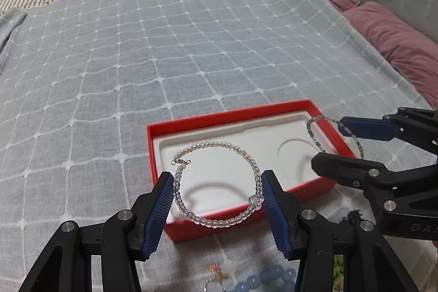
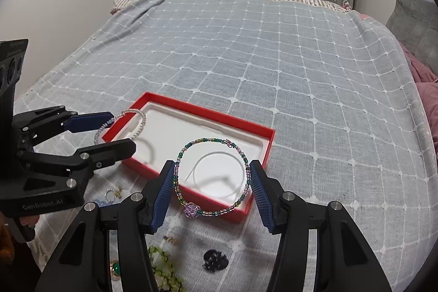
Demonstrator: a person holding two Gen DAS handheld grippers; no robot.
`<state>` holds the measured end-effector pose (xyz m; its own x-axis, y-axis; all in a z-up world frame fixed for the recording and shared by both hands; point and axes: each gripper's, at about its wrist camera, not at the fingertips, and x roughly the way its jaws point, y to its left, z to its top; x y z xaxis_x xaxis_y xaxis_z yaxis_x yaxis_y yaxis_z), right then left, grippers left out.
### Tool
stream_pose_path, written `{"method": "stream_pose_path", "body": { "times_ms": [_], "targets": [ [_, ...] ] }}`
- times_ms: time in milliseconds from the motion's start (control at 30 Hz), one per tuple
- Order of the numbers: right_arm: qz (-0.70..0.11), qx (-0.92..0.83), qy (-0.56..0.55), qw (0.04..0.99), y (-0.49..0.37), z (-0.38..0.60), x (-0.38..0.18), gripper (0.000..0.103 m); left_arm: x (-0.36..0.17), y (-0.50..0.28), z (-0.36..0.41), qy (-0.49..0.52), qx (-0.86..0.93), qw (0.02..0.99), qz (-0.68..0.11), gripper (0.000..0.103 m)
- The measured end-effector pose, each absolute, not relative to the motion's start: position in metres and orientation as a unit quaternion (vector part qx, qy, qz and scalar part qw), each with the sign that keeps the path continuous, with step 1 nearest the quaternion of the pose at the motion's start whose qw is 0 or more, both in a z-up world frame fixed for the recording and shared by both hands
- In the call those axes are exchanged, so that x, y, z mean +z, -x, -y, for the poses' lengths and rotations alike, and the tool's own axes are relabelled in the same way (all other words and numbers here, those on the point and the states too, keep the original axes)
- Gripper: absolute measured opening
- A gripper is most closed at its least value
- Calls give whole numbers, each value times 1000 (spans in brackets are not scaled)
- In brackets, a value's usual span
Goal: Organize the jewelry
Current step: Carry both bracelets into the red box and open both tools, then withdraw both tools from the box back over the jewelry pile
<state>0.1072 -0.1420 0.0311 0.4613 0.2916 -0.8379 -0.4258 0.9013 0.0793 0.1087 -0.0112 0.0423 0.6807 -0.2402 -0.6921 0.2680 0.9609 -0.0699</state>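
Observation:
A red box (image 1: 219, 115) with a white moulded insert (image 2: 175, 127) lies on the bed. My left gripper (image 1: 217, 184) is shut on a clear pink bead bracelet (image 1: 219, 145), held as a ring between its blue pads above the box's left half. My right gripper (image 2: 212, 174) is shut on a green, purple and yellow bead bracelet (image 2: 210, 140) with a purple flower bead (image 2: 190, 210), held above the box's right half. The left gripper shows in the right wrist view (image 2: 115, 130), and the right gripper in the left wrist view (image 1: 328, 142).
Loose jewelry lies on the grey checked bedspread (image 2: 273, 59) near the box's front: blue beads (image 1: 268, 278), a small ring and earring (image 2: 113, 193), green beads (image 2: 164, 264), a green ring (image 2: 116, 268), a dark clip (image 2: 215, 260). Pink pillows (image 1: 397, 43) lie at right.

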Motion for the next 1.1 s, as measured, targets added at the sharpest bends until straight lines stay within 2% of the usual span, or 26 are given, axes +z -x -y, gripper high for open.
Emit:
{"method": "stream_pose_path", "body": {
  "times_ms": [533,933,1100],
  "targets": [
    [-471,220,83,850,-123,140,12,59,25,-126,13,-33,-113,921,-372,58],
    [-459,221,78,857,-116,147,28,69,33,-116,16,-48,-108,925,-362,78],
    [-463,207,73,859,-106,159,35,70,38,-106,11,-35,-104,922,-370,81]
  ]
}}
